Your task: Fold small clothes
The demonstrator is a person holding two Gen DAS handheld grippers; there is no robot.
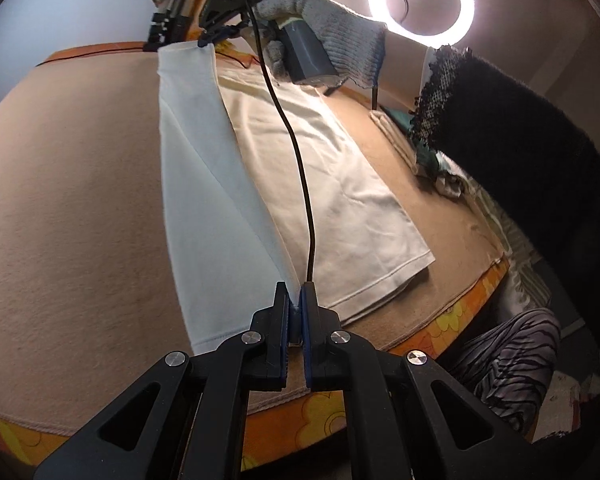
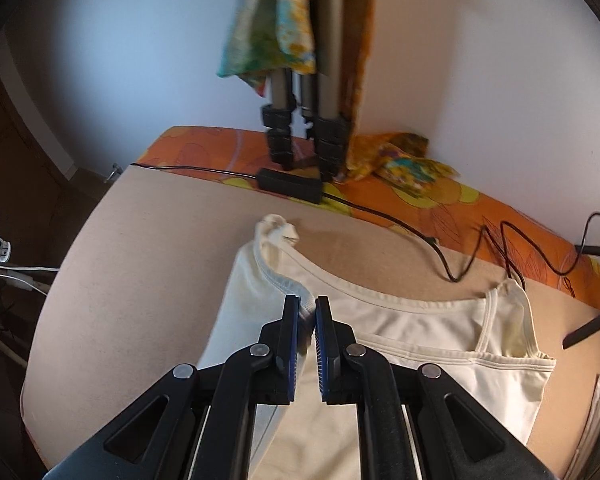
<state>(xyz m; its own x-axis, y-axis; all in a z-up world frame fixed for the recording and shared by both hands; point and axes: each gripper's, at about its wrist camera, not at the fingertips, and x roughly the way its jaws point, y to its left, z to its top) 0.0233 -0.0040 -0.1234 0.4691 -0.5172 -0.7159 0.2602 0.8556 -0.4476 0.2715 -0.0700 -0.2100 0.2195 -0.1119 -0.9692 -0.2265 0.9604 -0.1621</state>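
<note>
**Side fold in hand: one edge lifted, ready to carry across**

Left wrist view: your left gripper [image 1: 296, 304] has its jaws closed on the near hem corner of the cream top [image 1: 332, 184], which lies on the tan-covered bench [image 1: 72, 200]; the raised side stretches away to the right gripper [image 1: 210, 38] in your gloved hand [image 1: 328, 28]; next, I judge, carry both corners across evenly, keeping the edge taut.

Right wrist view: your right gripper [image 2: 307, 312] has its jaws nearly shut, pinching the top [image 2: 420, 340] at the ribbed armhole edge; the far strap lies bunched, so lay it flat.
</note>
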